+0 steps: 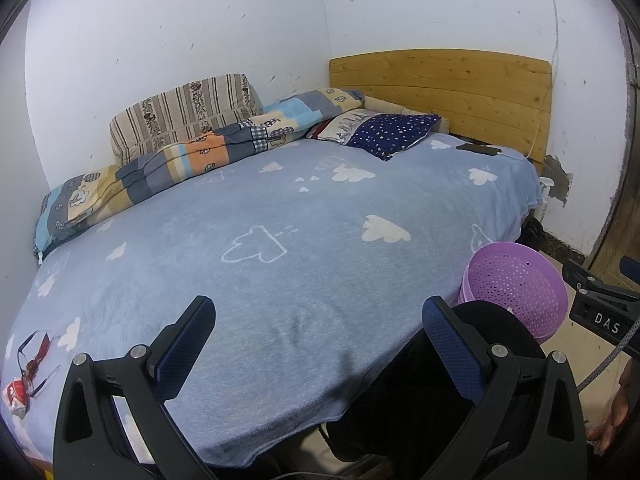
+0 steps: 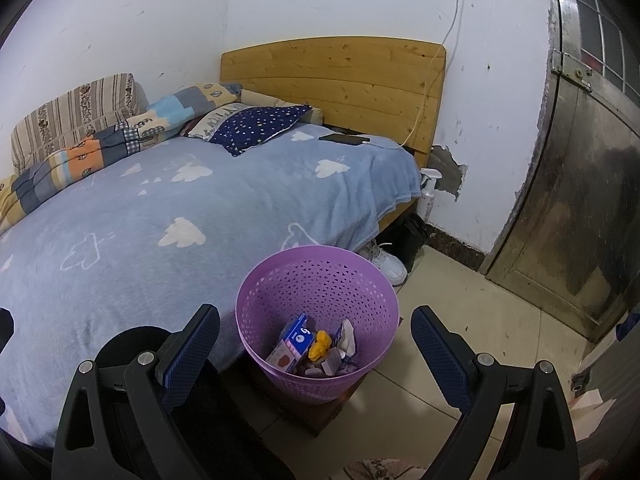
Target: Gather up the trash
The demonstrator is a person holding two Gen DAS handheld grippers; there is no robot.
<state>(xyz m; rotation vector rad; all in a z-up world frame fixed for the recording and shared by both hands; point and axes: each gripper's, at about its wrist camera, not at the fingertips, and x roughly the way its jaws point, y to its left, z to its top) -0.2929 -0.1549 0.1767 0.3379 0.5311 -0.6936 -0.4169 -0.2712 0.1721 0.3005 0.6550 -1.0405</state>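
A purple mesh basket [image 2: 320,280] stands on a low wooden stool beside the bed; it holds a blue and white box [image 2: 294,344], a yellow scrap [image 2: 320,348] and other wrappers. It also shows in the left wrist view [image 1: 516,284]. A red and white crumpled wrapper [image 1: 18,394] with a red ribbon lies on the blue bed cover [image 1: 280,248] at the far left. My left gripper [image 1: 320,320] is open and empty above the bed's near edge. My right gripper [image 2: 316,328] is open and empty, just above the basket.
Folded quilts [image 1: 168,160] and a starry pillow [image 1: 392,132] lie along the wall. A phone [image 1: 478,148] on a cable lies near the wooden headboard [image 1: 440,88]. White shoes [image 2: 386,264] and a spray bottle [image 2: 428,188] sit by the bed. A metal door [image 2: 580,200] is right.
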